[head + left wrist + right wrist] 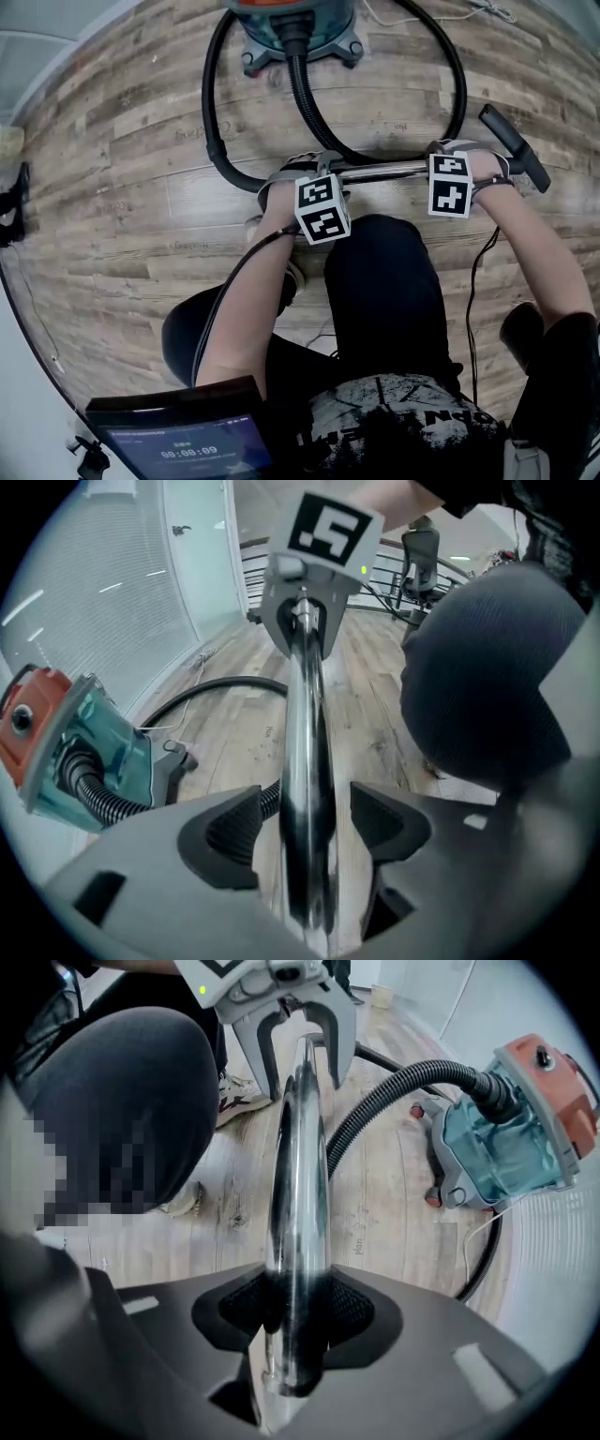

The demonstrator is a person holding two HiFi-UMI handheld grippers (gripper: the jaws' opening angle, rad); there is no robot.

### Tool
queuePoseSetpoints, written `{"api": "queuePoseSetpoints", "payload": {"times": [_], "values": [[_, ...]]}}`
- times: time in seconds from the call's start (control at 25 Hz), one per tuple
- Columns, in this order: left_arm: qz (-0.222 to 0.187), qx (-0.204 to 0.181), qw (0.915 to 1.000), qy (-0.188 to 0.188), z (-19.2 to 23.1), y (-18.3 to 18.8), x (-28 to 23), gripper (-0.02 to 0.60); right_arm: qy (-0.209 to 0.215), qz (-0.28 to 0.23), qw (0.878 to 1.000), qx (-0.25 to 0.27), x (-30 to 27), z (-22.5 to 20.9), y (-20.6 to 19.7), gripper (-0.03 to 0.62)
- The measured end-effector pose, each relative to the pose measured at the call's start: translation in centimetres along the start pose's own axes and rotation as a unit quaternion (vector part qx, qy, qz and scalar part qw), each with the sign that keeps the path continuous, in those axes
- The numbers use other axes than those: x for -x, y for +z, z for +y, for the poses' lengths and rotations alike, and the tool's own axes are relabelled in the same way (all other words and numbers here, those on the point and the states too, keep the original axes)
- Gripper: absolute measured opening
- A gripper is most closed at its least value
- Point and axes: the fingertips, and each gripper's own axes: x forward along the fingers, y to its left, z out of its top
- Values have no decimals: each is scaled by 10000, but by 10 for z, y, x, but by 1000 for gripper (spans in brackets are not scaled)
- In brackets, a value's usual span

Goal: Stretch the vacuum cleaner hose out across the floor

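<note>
Hose (305, 98): black and ribbed, it leaves the vacuum (295, 23) at the far edge of the floor (122, 187) and curves near and right to join the tube's left end. It is bent, not drawn out.
Tube (394, 170): chrome and straight, with its long axis running left to right just in front of the person's knees. A black end piece (514, 145) sits at its right end.
Left tool (305, 822): released. The jaws stand wide, one on each side of the tube near its left end, and both pads are clear of the metal.
Right tool (298, 1312): clenched on the tube toward its right end, with pads pressed on both sides.
Loop (208, 103): a smooth black line rings the vacuum on the left and right. It may be the cord or more hose; the views do not settle it.
Key relation: the tube passes through both tools on one line. The hose meets it beside the left tool, so the left tool is the nearer one. The vacuum lies far of both tools.
Stage: early, by my reading, since the curve has yet to be pulled straight.
Next move: probably closing the left tool on the tube, then drawing the tube away from the vacuum along the hose's line.
Risk: the vacuum stands on casters and could roll after the pull instead of letting the hose extend.
</note>
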Motion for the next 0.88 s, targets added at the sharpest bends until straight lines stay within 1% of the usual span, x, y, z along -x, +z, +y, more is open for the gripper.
{"api": "queuePoseSetpoints", "payload": {"times": [0.12,0.16,0.2,0.24,0.28,0.44,0.52,0.64,0.76,0.88], "values": [[102,-257,9996,-36,4,2,-17,296,-32,82,10000,-11,24,-2,3,156],[119,-332,9994,-23,6,3,-20,283,-77,125,9999,-7,29,-3,3,156],[123,-408,9991,-7,8,4,-23,226,-125,182,9998,5,33,-5,3,156],[121,-482,9988,0,7,5,-24,127,-152,237,9996,23,34,-5,2,156],[125,-538,9985,-10,6,6,-25,96,-148,273,9995,37,34,-5,1,156],[215,-625,9978,-29,3,3,-20,91,-101,190,9998,-19,33,-2,4,157],[272,-636,9976,32,9,-1,-14,91,-175,133,9998,-17,36,-7,10,157],[323,-552,9978,192,27,-5,6,91,-392,96,9991,108,53,-25,21,156],[223,-464,9980,360,45,0,43,89,-674,181,9973,234,95,-44,31,158],[86,-373,9983,450,59,9,101,86,-795,306,9959,318,161,-54,48,158]]}}
